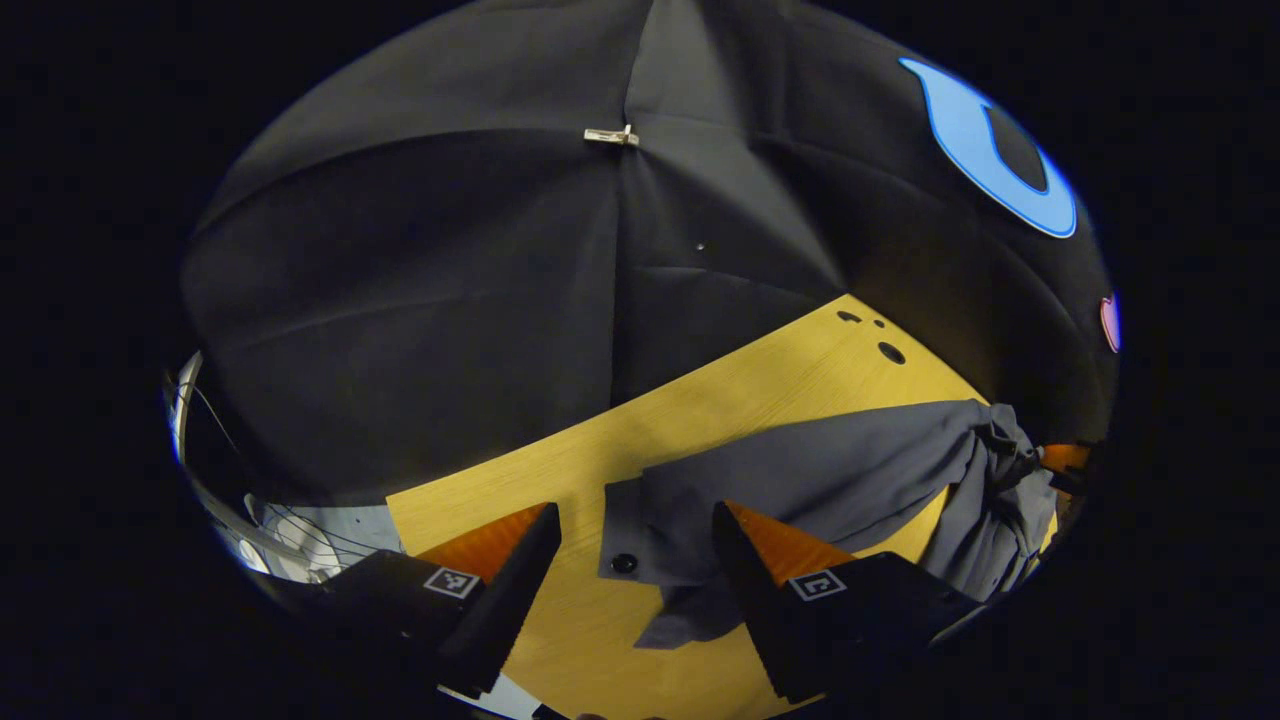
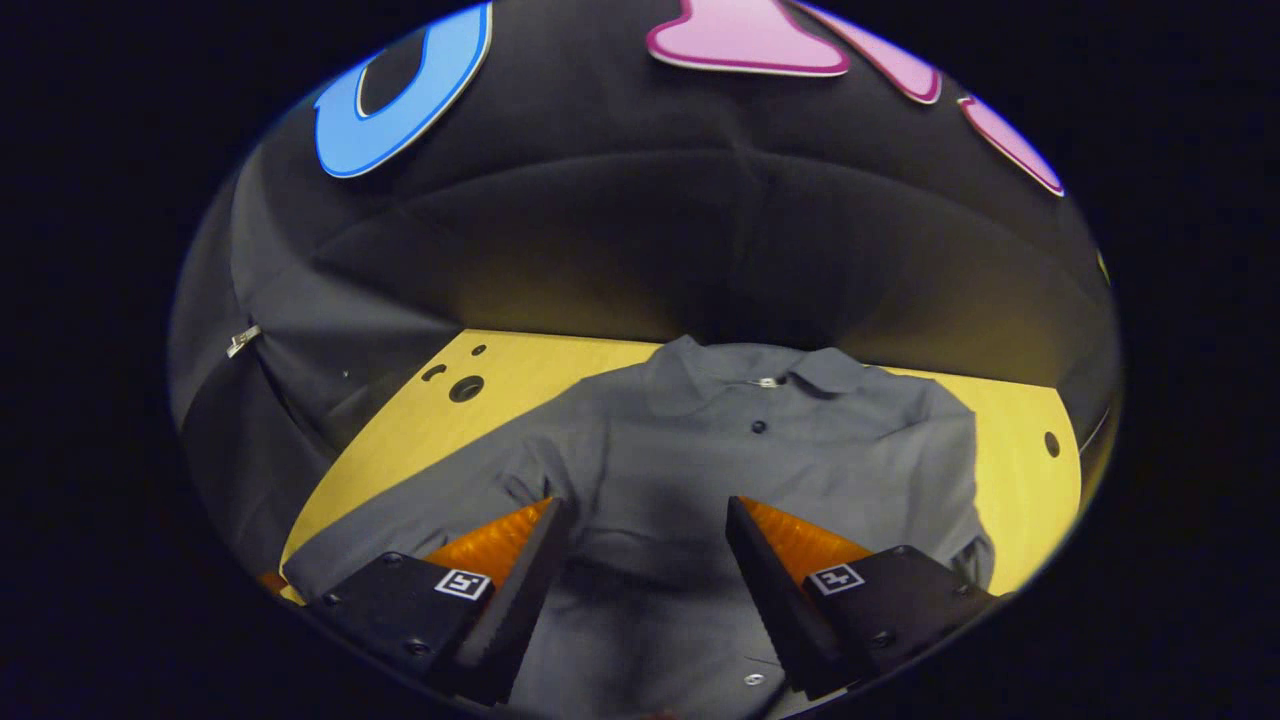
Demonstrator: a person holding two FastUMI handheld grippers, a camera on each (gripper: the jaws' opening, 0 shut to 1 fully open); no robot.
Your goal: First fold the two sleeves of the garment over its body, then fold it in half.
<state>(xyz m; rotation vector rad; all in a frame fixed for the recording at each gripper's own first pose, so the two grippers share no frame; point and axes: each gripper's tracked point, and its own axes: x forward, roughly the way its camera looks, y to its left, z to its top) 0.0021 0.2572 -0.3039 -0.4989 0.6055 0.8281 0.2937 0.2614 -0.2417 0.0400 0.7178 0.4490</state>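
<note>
Though fingers (image 2: 530, 570) apart, shirt (image 2: 700, 450) btwn.

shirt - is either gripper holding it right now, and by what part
Nothing is held. The left gripper is open over the shirt's cuff; the right gripper is open above its body.

Ahead of me hangs the booth's wall (image 1: 420, 300), a black cloth drawn into long creases that meet at a seam down its middle. A small metal clip (image 1: 611, 135) pinches that seam near the top. The same clip (image 2: 242, 341) sits far off to the side in my right gripper view, where the cloth curves around behind the table. The table (image 1: 700, 400) is yellow wood with a fine grain and a few dark round holes (image 1: 890, 352) near its far corner. Light falls brightest on the tabletop and fades up the wall. Low at one side I see a curved metal rim (image 1: 190, 440) and pale wire-like lines.
</note>
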